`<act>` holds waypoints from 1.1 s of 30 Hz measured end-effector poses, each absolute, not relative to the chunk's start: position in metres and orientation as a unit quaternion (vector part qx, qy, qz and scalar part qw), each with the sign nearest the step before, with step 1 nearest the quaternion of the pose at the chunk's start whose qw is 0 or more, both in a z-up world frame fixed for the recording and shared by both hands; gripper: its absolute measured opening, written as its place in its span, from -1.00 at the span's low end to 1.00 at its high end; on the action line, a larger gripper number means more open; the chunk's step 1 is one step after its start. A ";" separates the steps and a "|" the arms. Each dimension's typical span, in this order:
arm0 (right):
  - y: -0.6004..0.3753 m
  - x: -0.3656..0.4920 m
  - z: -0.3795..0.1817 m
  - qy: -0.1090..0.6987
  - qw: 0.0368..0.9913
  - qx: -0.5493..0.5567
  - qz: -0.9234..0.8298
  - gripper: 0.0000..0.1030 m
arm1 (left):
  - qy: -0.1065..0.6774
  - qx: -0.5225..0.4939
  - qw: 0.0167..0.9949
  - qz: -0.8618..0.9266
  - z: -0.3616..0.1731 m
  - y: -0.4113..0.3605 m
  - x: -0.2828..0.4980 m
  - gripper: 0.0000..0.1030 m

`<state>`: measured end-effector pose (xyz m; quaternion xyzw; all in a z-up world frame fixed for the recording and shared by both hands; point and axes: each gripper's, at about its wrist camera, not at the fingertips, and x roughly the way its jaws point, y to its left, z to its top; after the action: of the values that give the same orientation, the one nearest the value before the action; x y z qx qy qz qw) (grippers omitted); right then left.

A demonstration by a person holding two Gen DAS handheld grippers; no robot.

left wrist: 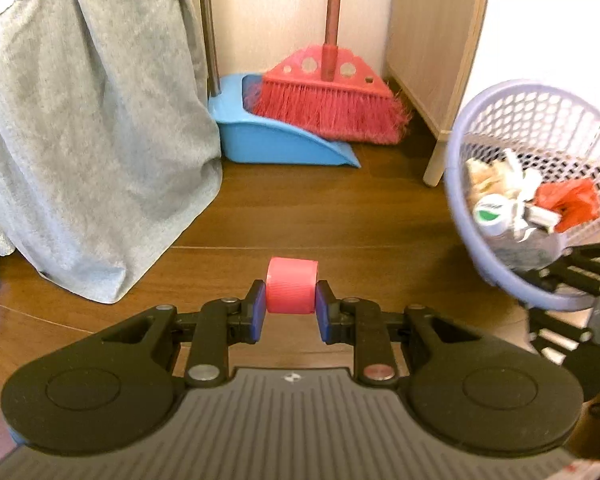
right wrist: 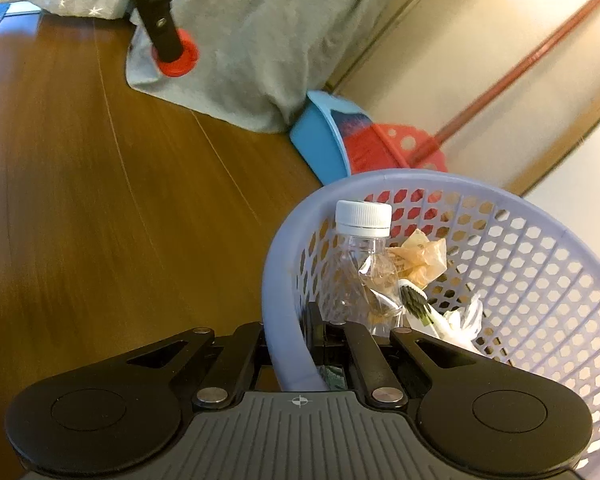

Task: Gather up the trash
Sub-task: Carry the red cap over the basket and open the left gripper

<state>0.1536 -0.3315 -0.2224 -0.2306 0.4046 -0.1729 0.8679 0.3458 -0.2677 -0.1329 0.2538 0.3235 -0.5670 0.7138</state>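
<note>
Tongs on the left point(left wrist: 291, 307) pinch a red ribbed bottle cap point(left wrist: 291, 286) between their blue pads point(left wrist: 258, 307), the cap lying on its side, its round ends against the pads, lifted clear of the wooden floor point(left wrist: 340, 216). From the right wrist view the same cap point(right wrist: 181, 56) shows as a red disc at the tip of the left tool, in front of a grey bed skirt point(right wrist: 260, 40).

The right tongs point(right wrist: 290, 344) are pressed together on the rim of a lilac mesh basket point(right wrist: 520, 280), one finger outside the wall and one inside, so the basket hangs tilted off the floor. Inside it lie a clear plastic bottle with a white cap point(right wrist: 362, 264), crumpled tan wrapping point(right wrist: 424, 260) and white scraps.

In the left wrist view the basket point(left wrist: 496, 240) hangs to the right of the held cap, well apart from it, its mouth turned toward the camera. A red scrap point(left wrist: 568, 200) shows among the trash. Behind stand a red broom point(left wrist: 332, 108) and a blue dustpan point(left wrist: 276, 140) by the wall.
</note>
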 end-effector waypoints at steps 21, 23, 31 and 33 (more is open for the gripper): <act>-0.287 0.087 -0.184 0.353 0.901 -0.250 -0.002 -0.96 | 0.321 0.256 0.732 -0.543 -0.031 -0.184 0.240 -0.59; -0.269 0.077 -0.184 0.348 0.899 -0.264 0.034 -0.96 | 0.324 0.263 0.741 -0.526 -0.010 -0.166 0.222 -0.59; -0.190 -0.001 -0.179 0.326 0.867 -0.313 0.210 -0.96 | 0.364 0.240 0.771 -0.463 0.035 -0.086 0.136 -0.58; -0.176 -0.024 -0.175 0.325 0.856 -0.315 0.250 -0.97 | 0.380 0.224 0.778 -0.448 0.036 -0.069 0.122 -0.58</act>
<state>-0.0239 -0.1761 -0.1751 -0.3149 0.3249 0.2496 0.8561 0.1217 -0.0694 0.0362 0.2241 0.3797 -0.4481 0.7777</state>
